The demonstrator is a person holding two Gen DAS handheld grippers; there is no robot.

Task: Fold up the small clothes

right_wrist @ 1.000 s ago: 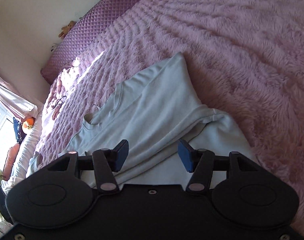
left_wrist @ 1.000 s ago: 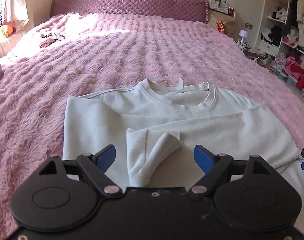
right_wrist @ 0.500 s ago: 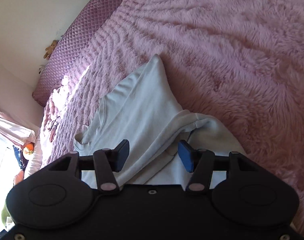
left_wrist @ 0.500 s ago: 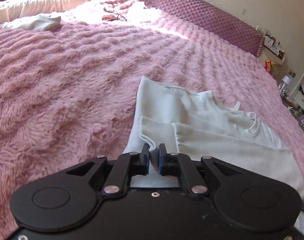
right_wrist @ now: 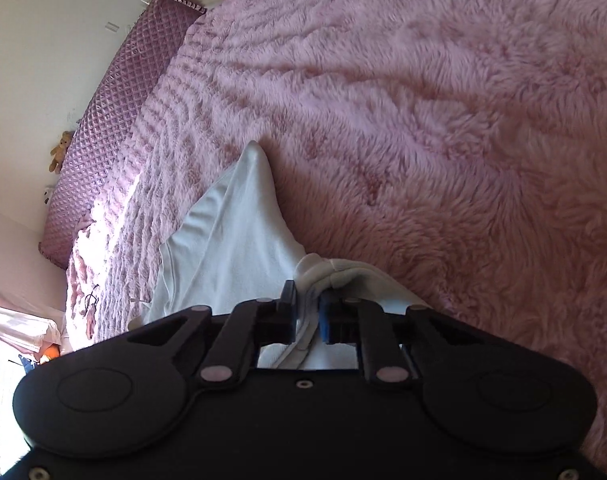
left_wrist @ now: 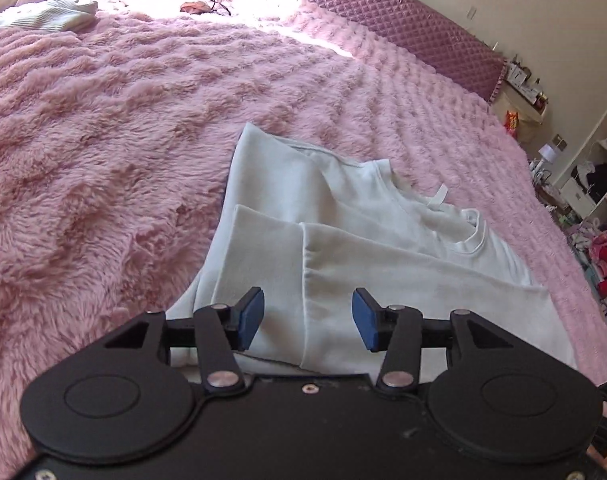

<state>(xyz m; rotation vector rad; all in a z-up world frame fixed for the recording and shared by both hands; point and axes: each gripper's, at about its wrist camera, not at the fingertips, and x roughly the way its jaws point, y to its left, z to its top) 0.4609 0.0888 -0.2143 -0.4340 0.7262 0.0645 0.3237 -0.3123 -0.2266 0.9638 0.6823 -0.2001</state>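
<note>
Currently the pale mint-white cotton sweatshirt lies flat on the fluffy pink plush bedspread, neckline away from the cameras, sleeves already turned in across the body; the near sleeve cuff sits on top just ahead of the left tool.

Left tool: released. Its jaws have just been reopening and stand apart over the folded sleeve, with cloth below and between them but no pad pressing on it. My read: it has let go of a bad or finished pinch and is lining up on the bottom hem for a new one.

Right tool: clenched on the sweatshirt. Its jaws have just closed, and a bunched ridge of the hem and side edge is squeezed between the blue pads. Fabric beyond it runs out to a pointed corner on the bedspread.

Likely reason for this layout: both tools work the near hem corners so the bottom half can be carried up toward the collar in one fold. One corner is secured, the other not yet.

Risk: lifting on the right alone would skew the stack and spill the tucked sleeves.
</note>
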